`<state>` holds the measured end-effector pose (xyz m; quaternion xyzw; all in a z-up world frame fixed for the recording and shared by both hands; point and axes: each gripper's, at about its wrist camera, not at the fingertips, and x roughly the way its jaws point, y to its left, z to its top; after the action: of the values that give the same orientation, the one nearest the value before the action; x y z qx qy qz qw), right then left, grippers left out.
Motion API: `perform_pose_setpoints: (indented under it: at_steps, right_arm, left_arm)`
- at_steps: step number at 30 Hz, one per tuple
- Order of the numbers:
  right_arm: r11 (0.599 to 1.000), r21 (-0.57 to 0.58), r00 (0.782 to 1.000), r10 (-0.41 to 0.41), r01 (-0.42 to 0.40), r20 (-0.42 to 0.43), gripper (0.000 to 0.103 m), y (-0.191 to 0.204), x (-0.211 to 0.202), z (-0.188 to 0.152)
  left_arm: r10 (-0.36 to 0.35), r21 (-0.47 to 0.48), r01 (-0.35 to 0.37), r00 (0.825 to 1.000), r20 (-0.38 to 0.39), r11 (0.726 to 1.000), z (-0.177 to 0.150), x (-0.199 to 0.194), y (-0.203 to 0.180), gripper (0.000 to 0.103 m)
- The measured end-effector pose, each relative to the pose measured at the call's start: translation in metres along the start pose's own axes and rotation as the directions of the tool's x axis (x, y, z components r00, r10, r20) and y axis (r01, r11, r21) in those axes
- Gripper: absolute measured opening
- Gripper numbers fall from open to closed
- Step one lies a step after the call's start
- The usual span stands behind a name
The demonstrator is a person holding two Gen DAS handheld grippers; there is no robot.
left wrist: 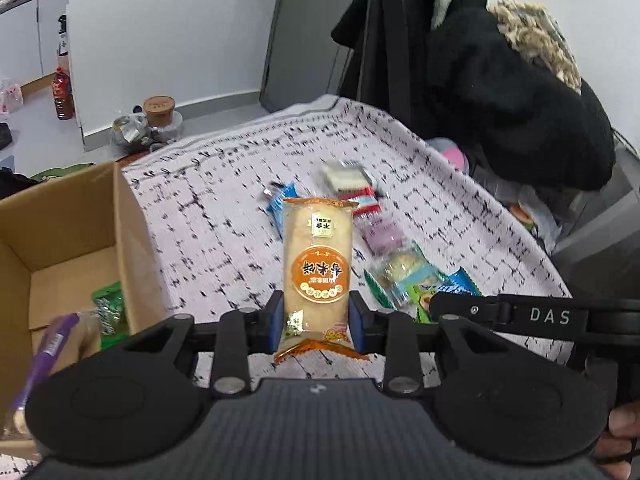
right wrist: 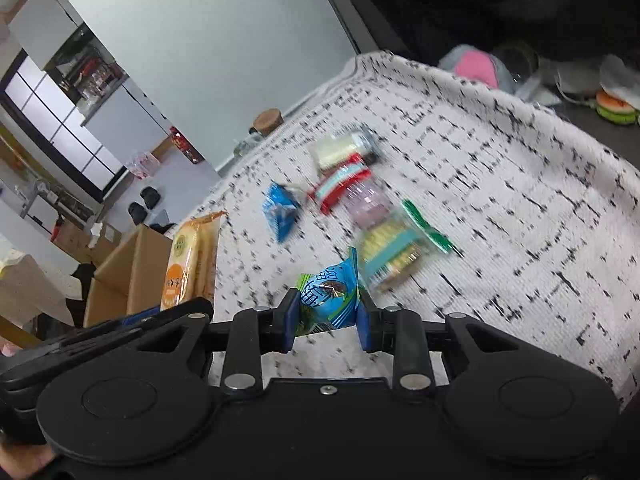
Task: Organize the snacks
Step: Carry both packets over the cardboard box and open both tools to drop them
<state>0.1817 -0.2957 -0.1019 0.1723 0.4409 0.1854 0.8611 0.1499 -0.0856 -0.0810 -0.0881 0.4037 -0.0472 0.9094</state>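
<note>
The left gripper point(left wrist: 316, 320) pointed steeply downward, its blue pads point(left wrist: 276, 322) pressed against both sides of a pack held upright between them. From the right wrist camera it showed at nine o'clock. The right gripper point(right wrist: 329, 316) was tilted down as well, its jaws closed narrowly on a small wrapper. A hand point(left wrist: 620, 436) showed at four o'clock in the left view, a fingertip point(right wrist: 24, 460) at eight o'clock in the right view.

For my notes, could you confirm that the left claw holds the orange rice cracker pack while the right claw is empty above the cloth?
Not quite: the right claw is not empty. The right wrist view shows it shut on a blue-green snack packet. The left claw does hold the orange rice cracker pack, above the cloth.
</note>
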Motion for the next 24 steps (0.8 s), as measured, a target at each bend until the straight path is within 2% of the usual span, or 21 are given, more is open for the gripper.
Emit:
perform_pose_setpoints:
  at_steps: [15, 24]
  right_arm:
    - [0.995, -0.075, 0.995, 0.069, -0.064, 0.067, 0.029, 0.059, 0.001, 0.023]
    - [0.988, -0.117, 0.992, 0.107, -0.099, 0.063, 0.029, 0.094, 0.015, 0.024]
  left_arm:
    - [0.015, -0.070, -0.010, 0.997, 0.075, 0.998, 0.015, -0.032, 0.032, 0.032]
    - [0.060, -0.137, -0.045, 0.993, 0.105, 0.990, 0.016, -0.047, 0.068, 0.032]
